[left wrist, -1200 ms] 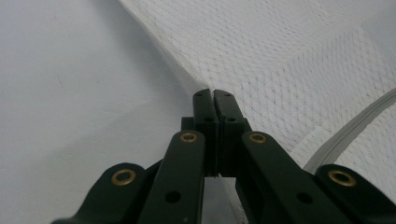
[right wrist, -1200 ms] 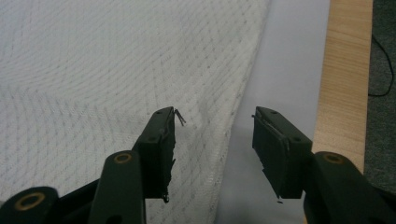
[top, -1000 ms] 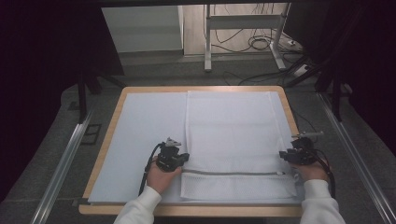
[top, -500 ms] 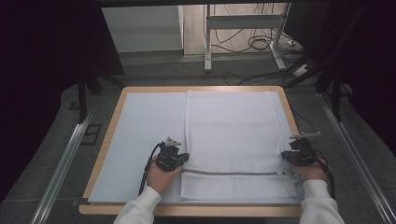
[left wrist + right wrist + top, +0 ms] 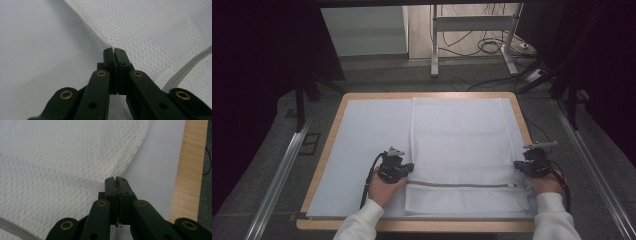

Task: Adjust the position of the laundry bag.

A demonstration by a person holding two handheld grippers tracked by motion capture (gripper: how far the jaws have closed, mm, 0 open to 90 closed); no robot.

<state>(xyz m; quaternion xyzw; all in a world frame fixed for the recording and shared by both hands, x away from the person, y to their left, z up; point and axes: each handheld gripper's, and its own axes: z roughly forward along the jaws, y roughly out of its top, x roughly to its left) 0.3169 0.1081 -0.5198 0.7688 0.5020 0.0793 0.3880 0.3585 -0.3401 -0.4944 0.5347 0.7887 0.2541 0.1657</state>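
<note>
Mesh laundry bag point(image 5: 462, 150), white and rectangular with a fine woven grid and a grey zipper point(image 5: 459, 185) across it, lies flat on the pale sheet point(image 5: 367, 145) covering my wood-edged surface point(image 5: 327, 150). My left hand-held gripper point(image 5: 114, 50) is clenched on the bag's left edge. My right hand-held gripper point(image 5: 116, 178), jaws just closing, pinches the puckered right edge, mesh caught between them.

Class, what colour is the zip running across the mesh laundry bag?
Grey, on a white mesh laundry bag; the zip shows best in the high view.
</note>
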